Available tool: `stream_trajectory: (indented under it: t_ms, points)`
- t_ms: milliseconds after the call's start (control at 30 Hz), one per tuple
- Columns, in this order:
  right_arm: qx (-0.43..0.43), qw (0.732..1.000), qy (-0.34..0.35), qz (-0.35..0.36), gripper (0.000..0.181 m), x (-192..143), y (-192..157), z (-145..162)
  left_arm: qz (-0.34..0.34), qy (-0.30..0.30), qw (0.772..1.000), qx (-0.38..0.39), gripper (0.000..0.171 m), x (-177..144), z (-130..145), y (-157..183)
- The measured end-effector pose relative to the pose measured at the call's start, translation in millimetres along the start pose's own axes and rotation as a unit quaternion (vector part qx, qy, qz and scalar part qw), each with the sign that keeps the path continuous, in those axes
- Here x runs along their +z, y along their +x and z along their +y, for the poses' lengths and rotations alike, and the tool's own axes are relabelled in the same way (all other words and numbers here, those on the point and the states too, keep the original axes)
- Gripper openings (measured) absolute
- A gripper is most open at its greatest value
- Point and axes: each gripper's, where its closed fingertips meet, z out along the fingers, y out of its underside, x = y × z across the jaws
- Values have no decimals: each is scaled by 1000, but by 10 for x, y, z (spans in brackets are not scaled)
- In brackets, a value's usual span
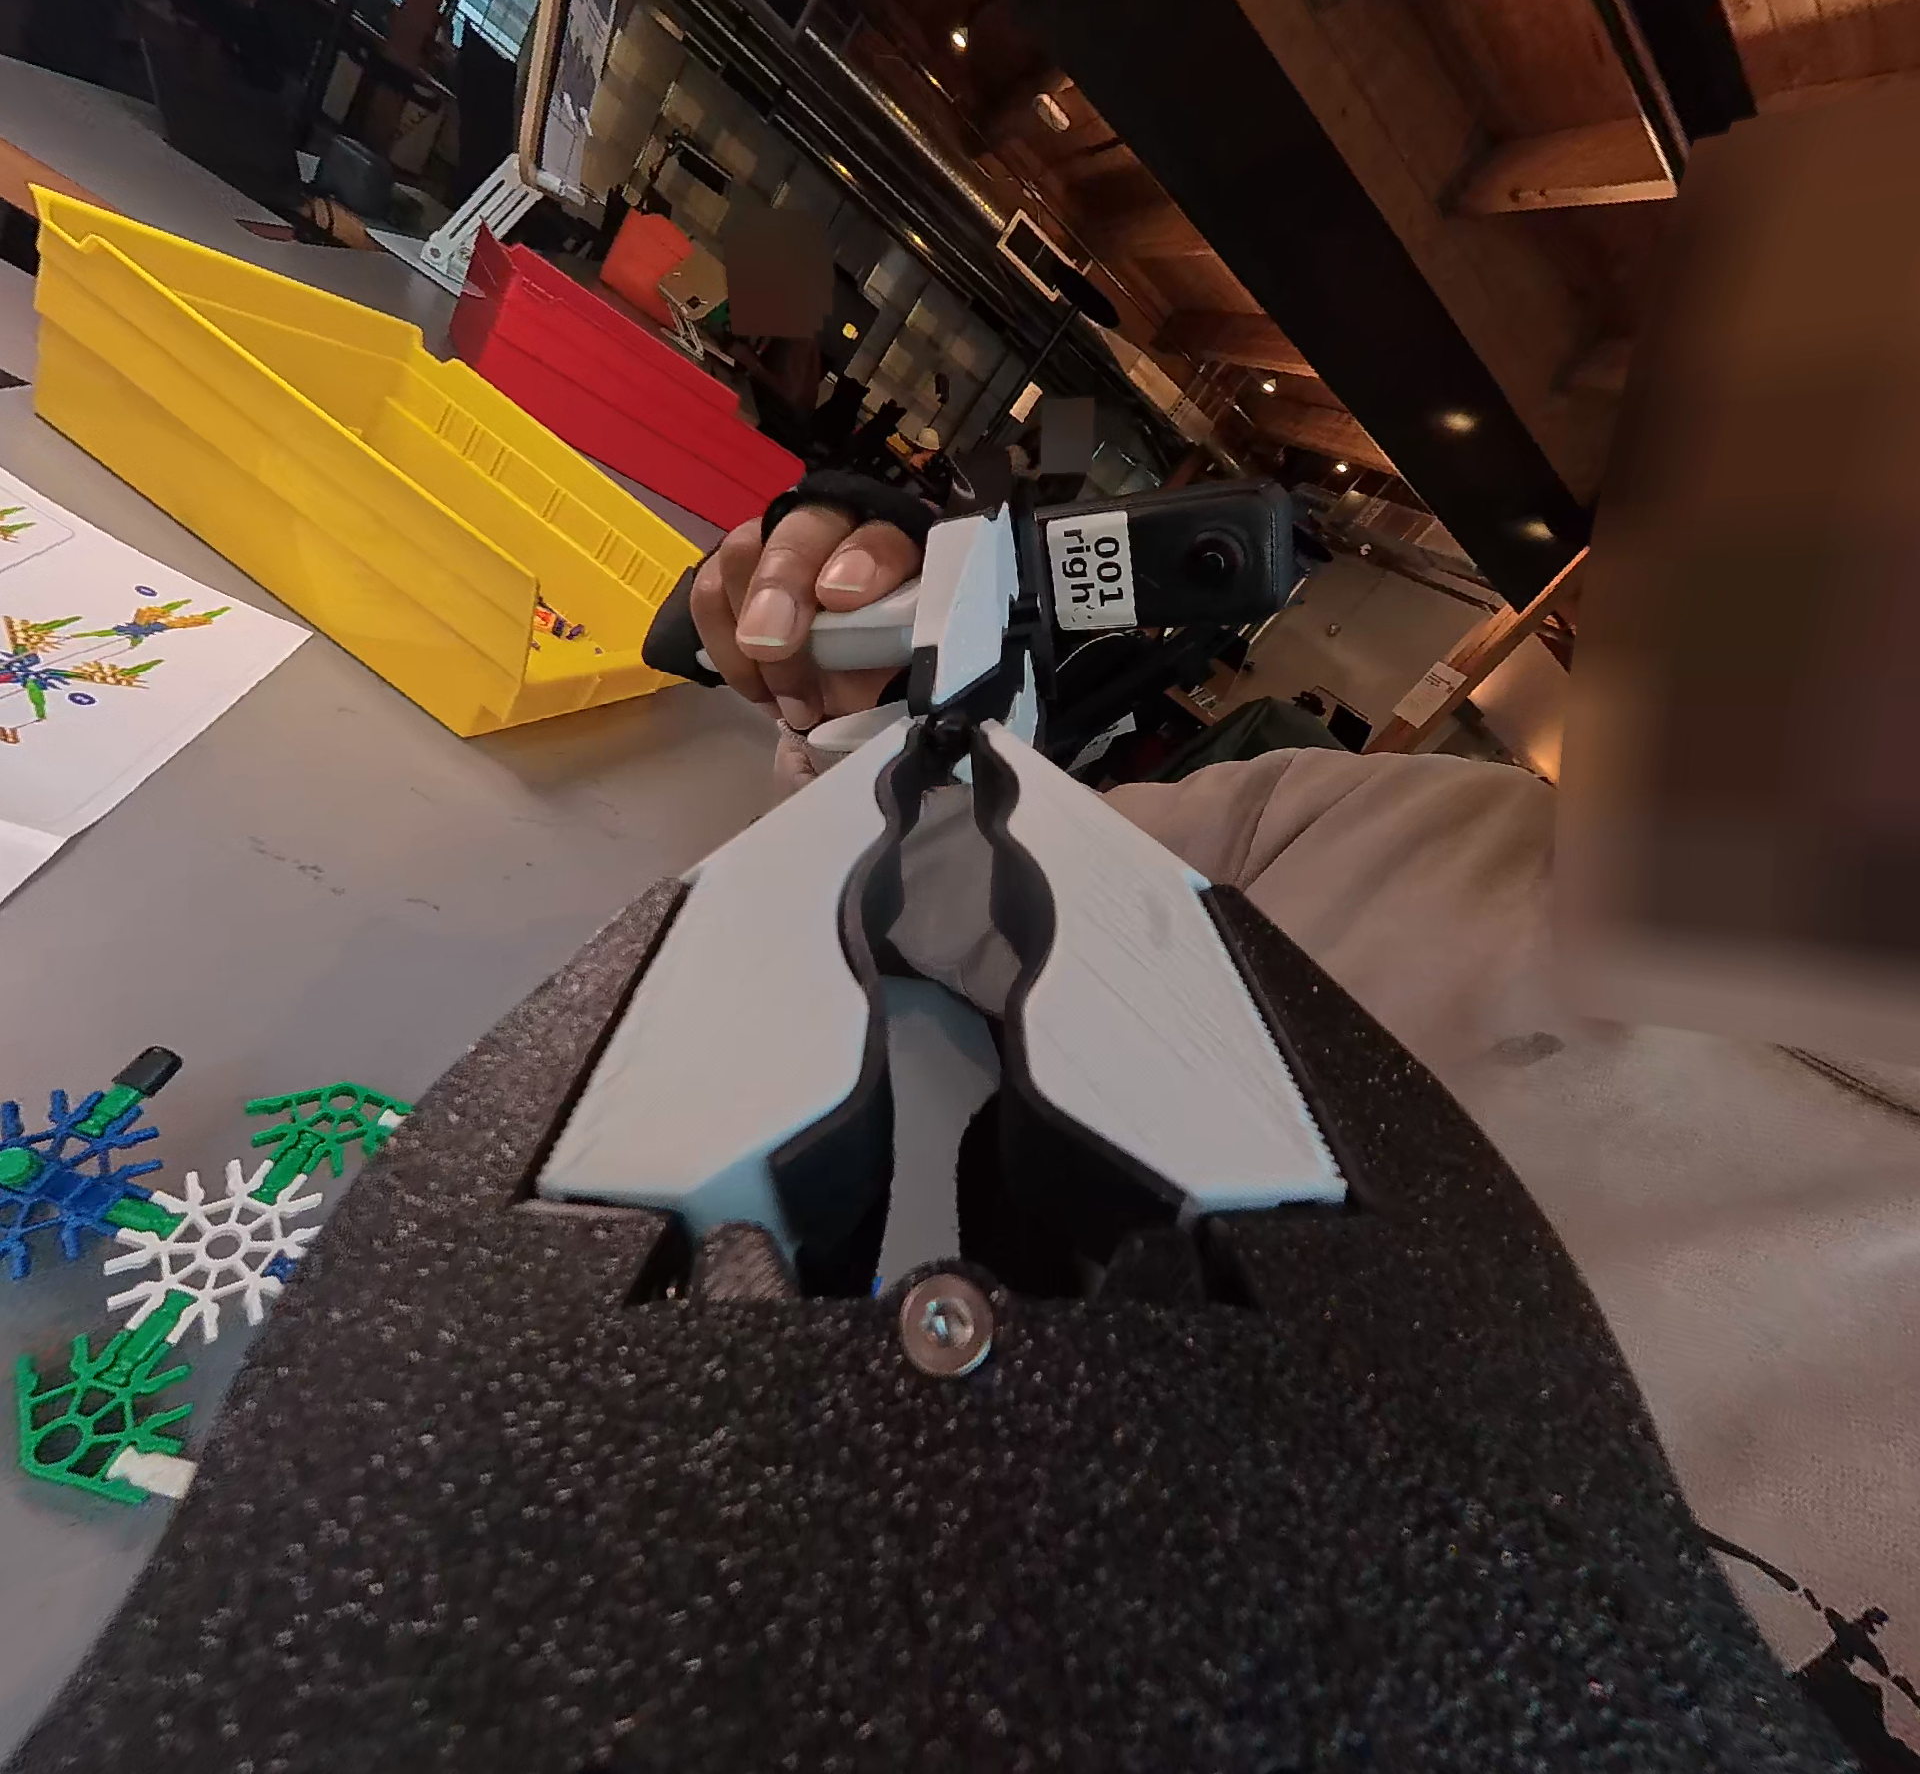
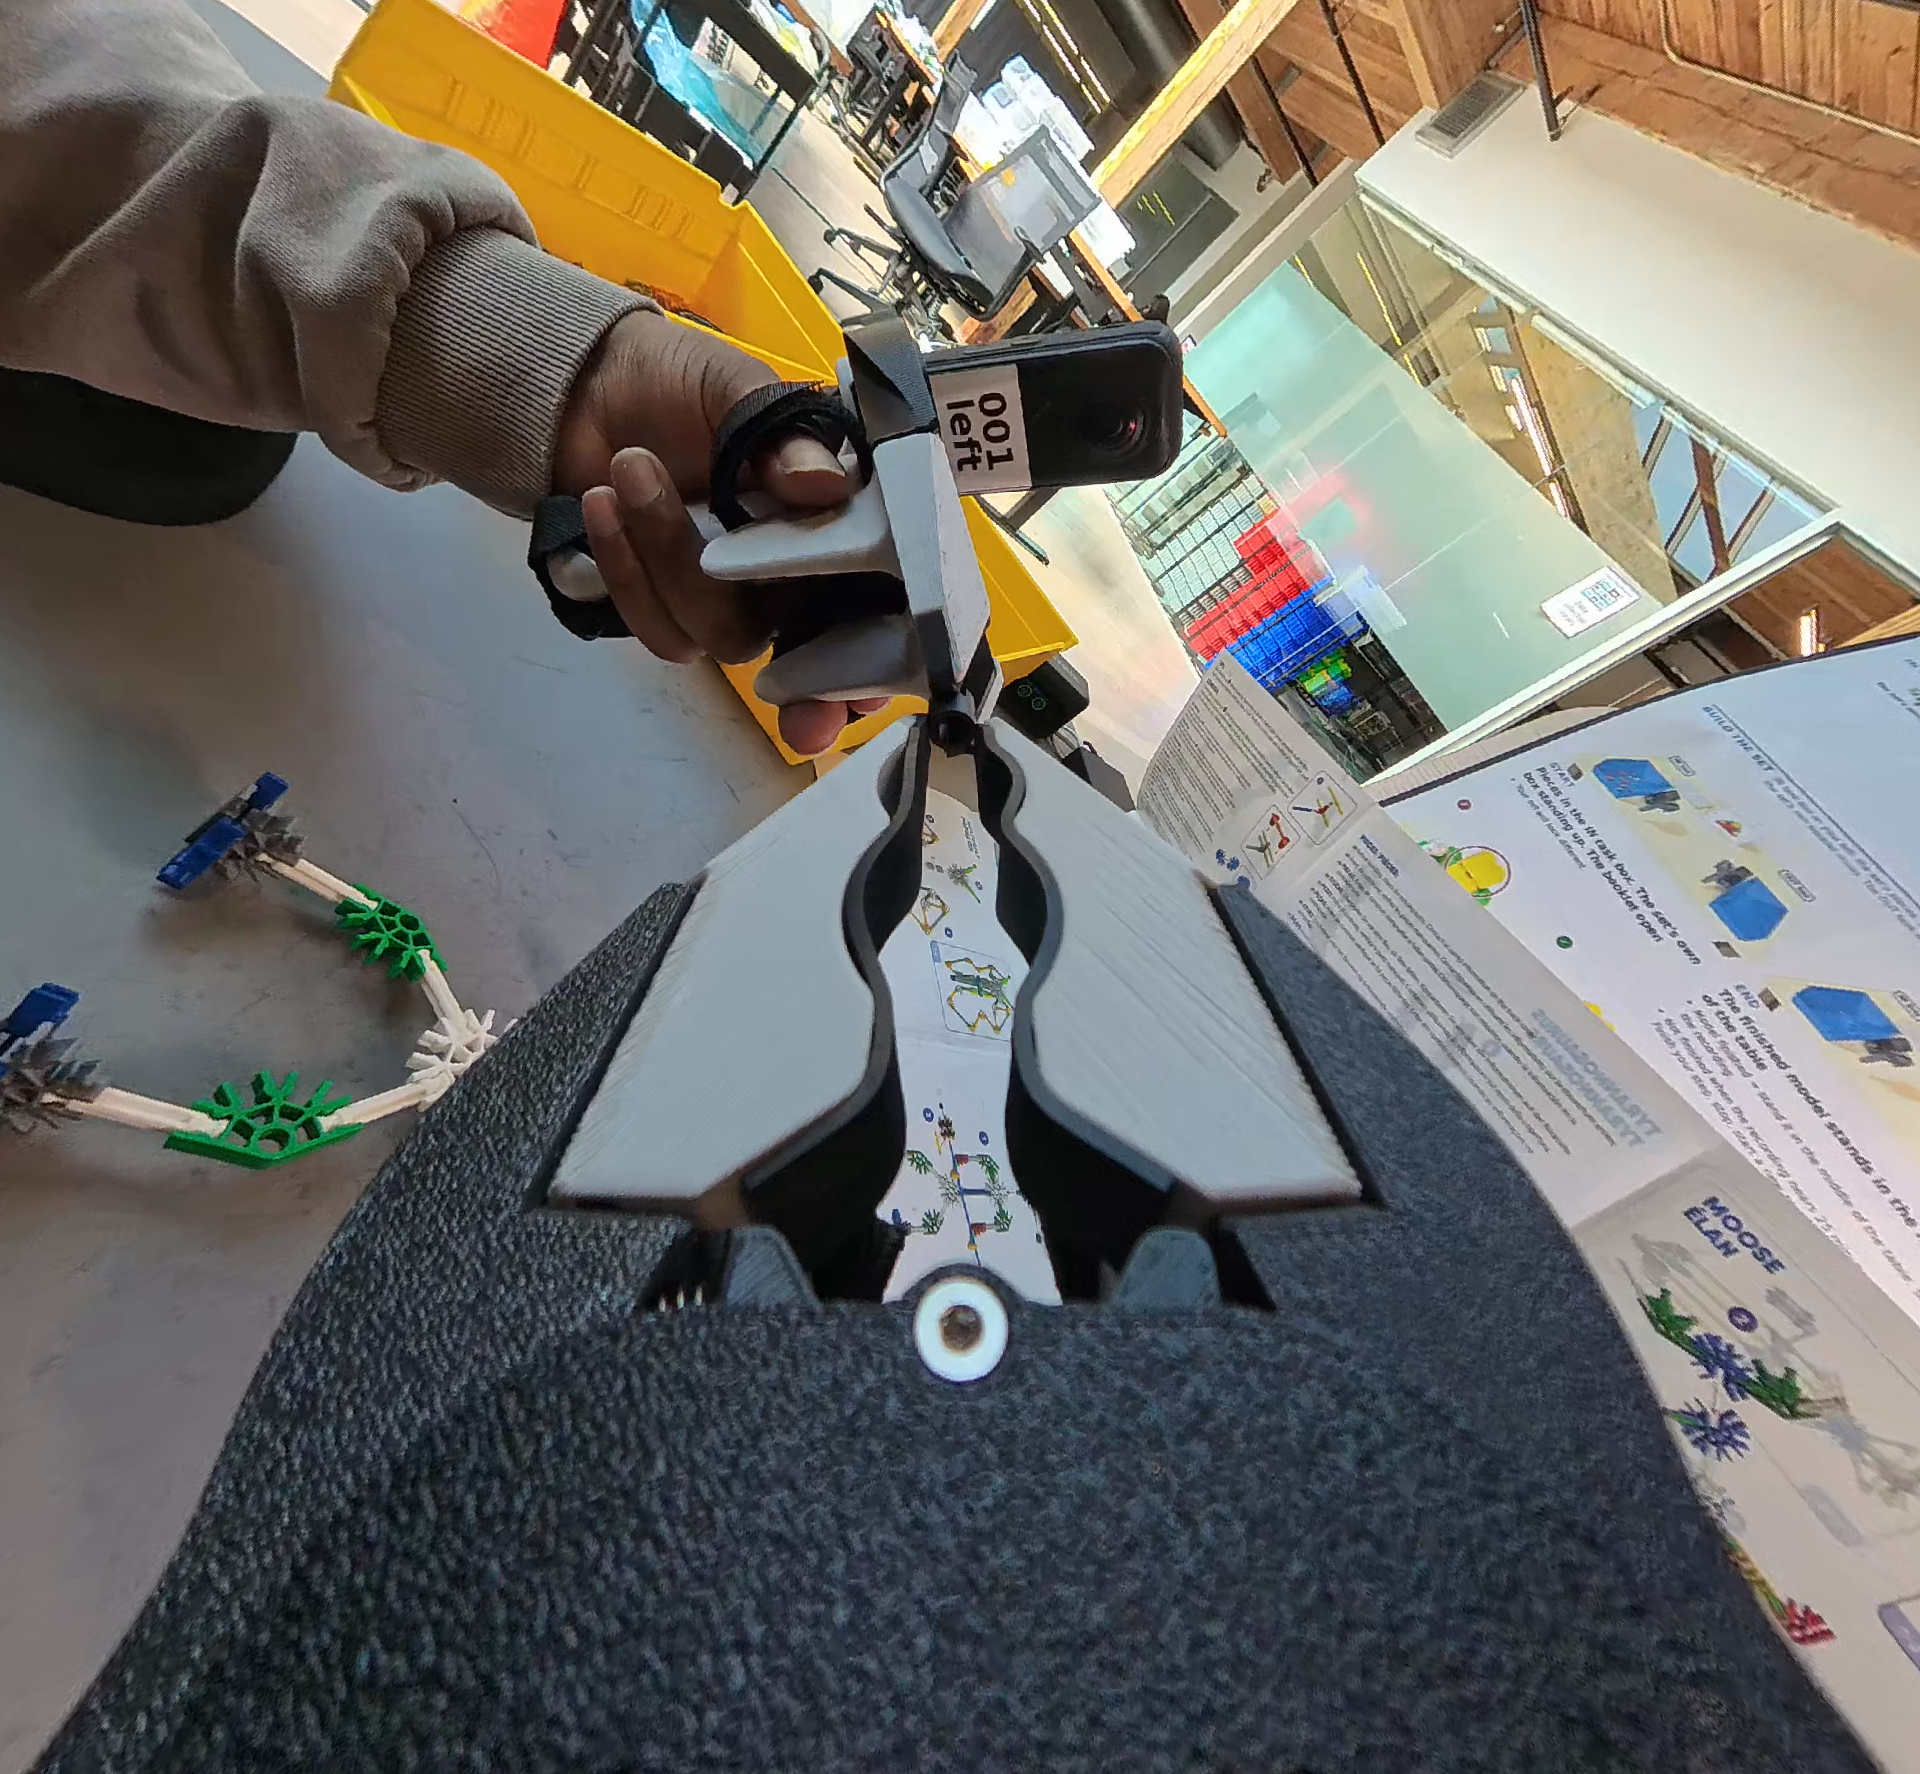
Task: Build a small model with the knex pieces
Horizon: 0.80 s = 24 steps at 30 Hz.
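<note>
Grey table [image 1: 436,851] with yellow bin [image 1: 312,477], red bin [image 1: 613,384], instruction sheets [image 2: 1662,1049], toy connector pieces [image 2: 270,1111].

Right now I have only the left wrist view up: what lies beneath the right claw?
Observer: An instruction sheet shows through the gap of the right claw.
Operator: Any build near it?
Observer: Yes, an arc of white rods with green, blue and grey connectors lies beside it on the table.
Operator: What is at that claw's tips?
Observer: A small black piece with a hole in it, pinched between the tips as far as I can tell.
</note>
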Motion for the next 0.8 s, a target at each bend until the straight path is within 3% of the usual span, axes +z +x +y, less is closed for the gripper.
stream_trajectory:
  t_ms: [100,200,300,400,533,800]
  points:
    - [11,1000,-6,2,7,20,9,51,-21,-5,1000,17,6,-11,-2,-50]
    - [67,997,-31,-1,10,67,44,263,-101,-18,993,59,6,-64,0,-288]
    - [166,981,-94,-31,23,104,18,746,-245,-87,960,108,6,-283,162,-831]
    - [234,955,-170,-66,22,139,-164,1307,-320,-158,927,119,6,-434,406,-1264]
    - [282,925,-236,-99,22,181,-432,1798,-355,-222,900,122,6,-492,633,-1646]
    - [314,916,-225,-106,22,305,-464,1899,-363,-267,881,140,6,-505,753,-1867]
